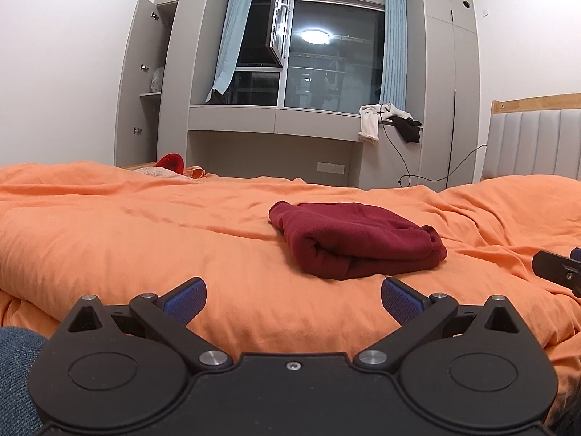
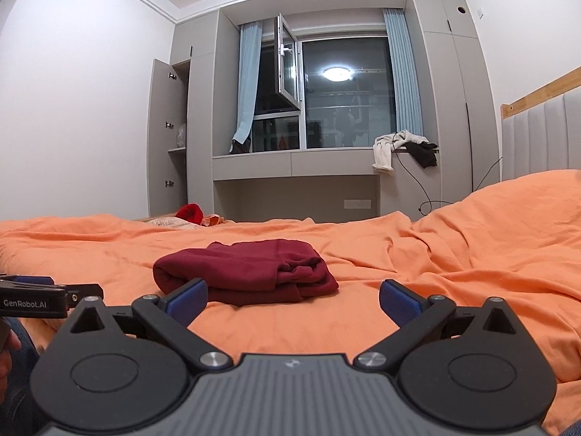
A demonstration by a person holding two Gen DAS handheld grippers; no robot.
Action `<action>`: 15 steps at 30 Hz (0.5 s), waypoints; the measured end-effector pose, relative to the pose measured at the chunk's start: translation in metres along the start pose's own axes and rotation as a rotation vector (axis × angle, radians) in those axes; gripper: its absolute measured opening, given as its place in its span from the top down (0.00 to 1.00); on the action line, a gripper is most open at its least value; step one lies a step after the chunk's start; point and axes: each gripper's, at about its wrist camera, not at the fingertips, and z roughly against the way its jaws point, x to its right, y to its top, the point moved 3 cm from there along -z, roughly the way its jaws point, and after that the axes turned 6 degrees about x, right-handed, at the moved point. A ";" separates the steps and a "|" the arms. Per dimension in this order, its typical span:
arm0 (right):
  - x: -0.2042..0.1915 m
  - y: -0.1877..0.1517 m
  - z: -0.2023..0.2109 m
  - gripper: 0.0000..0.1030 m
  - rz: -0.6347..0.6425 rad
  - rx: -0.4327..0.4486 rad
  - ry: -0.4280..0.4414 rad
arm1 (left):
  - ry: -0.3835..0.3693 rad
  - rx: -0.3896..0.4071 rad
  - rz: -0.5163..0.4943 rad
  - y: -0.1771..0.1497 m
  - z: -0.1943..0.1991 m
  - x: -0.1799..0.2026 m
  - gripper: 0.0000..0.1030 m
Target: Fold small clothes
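Observation:
A dark red garment (image 1: 356, 239) lies folded into a compact bundle on the orange bedspread (image 1: 145, 225). It also shows in the right wrist view (image 2: 247, 272). My left gripper (image 1: 293, 299) is open and empty, low over the bed, just short of the bundle's near edge. My right gripper (image 2: 293, 299) is open and empty, with its left fingertip (image 2: 189, 296) in front of the bundle's near left corner. The right gripper's tip shows at the right edge of the left wrist view (image 1: 559, 267). The left gripper shows at the left edge of the right wrist view (image 2: 47, 296).
More clothes (image 1: 170, 165) lie at the bed's far left edge. A padded headboard (image 1: 533, 141) stands at the right. Grey cabinets and a window sill (image 1: 276, 120) with draped clothes (image 1: 385, 118) are beyond the bed. A cabinet door (image 1: 134, 80) stands open.

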 end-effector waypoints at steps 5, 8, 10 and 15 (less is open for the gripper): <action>0.004 -0.001 -0.001 0.00 -0.012 -0.003 -0.011 | 0.000 -0.001 -0.001 0.001 0.000 0.000 0.01; 0.005 -0.002 -0.002 0.00 -0.014 -0.007 -0.013 | 0.002 -0.003 -0.006 0.000 -0.001 0.001 0.01; 0.005 -0.002 -0.002 0.00 -0.012 -0.008 -0.013 | 0.002 -0.003 -0.005 0.001 -0.001 0.001 0.01; 0.005 -0.002 -0.002 0.00 -0.012 -0.008 -0.014 | 0.001 -0.004 -0.008 0.001 -0.001 0.002 0.01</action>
